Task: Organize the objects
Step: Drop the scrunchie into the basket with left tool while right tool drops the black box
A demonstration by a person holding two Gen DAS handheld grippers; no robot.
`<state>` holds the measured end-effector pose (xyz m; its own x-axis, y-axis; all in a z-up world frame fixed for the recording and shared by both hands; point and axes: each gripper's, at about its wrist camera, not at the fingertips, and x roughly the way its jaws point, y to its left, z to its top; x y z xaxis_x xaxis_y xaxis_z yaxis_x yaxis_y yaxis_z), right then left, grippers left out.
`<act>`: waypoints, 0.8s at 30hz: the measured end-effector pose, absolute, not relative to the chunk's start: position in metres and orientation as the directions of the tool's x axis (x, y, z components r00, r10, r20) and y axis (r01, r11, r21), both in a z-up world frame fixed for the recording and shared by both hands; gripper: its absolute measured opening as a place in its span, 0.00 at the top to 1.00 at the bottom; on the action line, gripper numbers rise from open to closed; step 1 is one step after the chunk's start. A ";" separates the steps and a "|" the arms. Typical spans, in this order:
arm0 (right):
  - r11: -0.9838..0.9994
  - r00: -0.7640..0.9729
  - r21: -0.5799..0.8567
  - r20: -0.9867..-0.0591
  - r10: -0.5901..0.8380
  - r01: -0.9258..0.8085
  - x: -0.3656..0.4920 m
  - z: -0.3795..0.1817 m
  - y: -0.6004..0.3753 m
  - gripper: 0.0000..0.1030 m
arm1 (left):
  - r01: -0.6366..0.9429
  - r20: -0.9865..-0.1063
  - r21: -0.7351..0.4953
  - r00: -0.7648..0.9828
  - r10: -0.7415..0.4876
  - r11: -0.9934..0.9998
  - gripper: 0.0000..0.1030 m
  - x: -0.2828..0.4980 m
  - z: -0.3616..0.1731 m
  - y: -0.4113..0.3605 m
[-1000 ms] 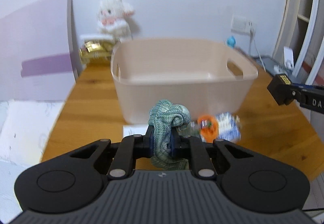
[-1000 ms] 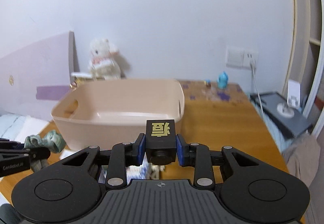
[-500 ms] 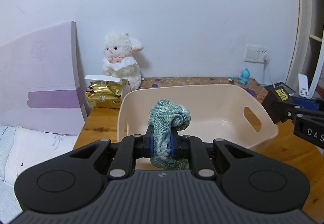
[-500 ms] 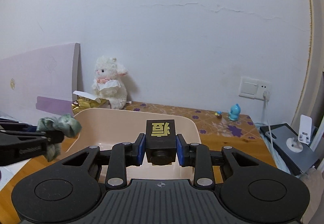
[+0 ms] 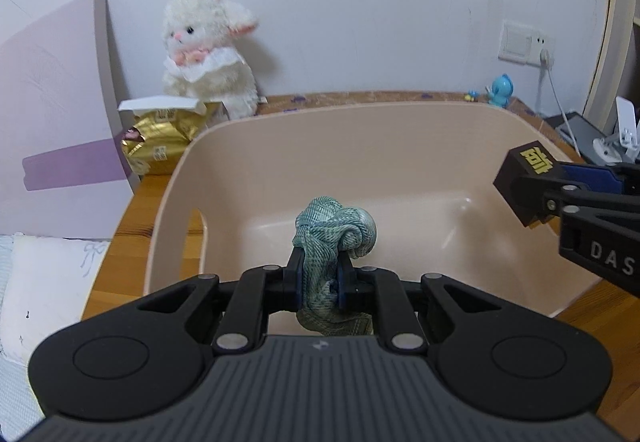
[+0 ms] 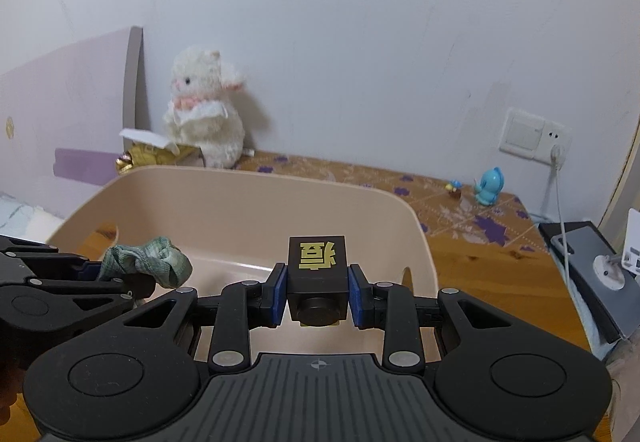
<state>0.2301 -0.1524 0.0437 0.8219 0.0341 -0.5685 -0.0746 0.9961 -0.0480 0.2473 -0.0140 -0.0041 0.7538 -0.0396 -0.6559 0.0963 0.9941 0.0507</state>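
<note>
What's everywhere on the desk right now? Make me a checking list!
Surface: wooden desk, patterned mat at the back.
Job's things: beige bin, nothing seen inside; green cloth and black cube held above it.
Clutter: white plush toy, gold packet, blue figurine.
Grippers: left gripper shut on green cloth; right gripper shut on black cube.
Cables: white cable from the wall socket.
Surroundings: white wall, lilac board on the left.

Home bedroom: plush bunny (image 5: 208, 54) on wooden desk (image 6: 480, 242), pillow (image 5: 44, 282), wall socket (image 6: 534, 136).
</note>
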 end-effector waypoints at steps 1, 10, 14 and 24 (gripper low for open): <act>0.996 0.818 -0.050 -0.575 0.034 -0.076 0.232 0.041 -0.152 0.72 | 0.099 -0.659 0.052 0.751 -0.040 0.994 0.83 0.248 -0.006 -0.015; 0.996 0.825 -0.061 -0.564 0.021 -0.067 0.226 0.043 -0.153 0.54 | 0.096 -0.676 0.016 0.734 -0.060 0.995 0.74 0.245 -0.005 -0.012; 0.996 0.847 -0.061 -0.532 0.019 -0.061 0.214 0.057 -0.154 0.46 | 0.091 -0.651 0.019 0.757 -0.057 0.996 0.47 0.232 0.008 -0.011; 0.998 0.876 -0.051 -0.483 -0.001 -0.027 0.165 0.084 -0.166 0.29 | 0.085 -0.600 0.035 0.799 -0.047 0.996 0.29 0.186 0.039 -0.004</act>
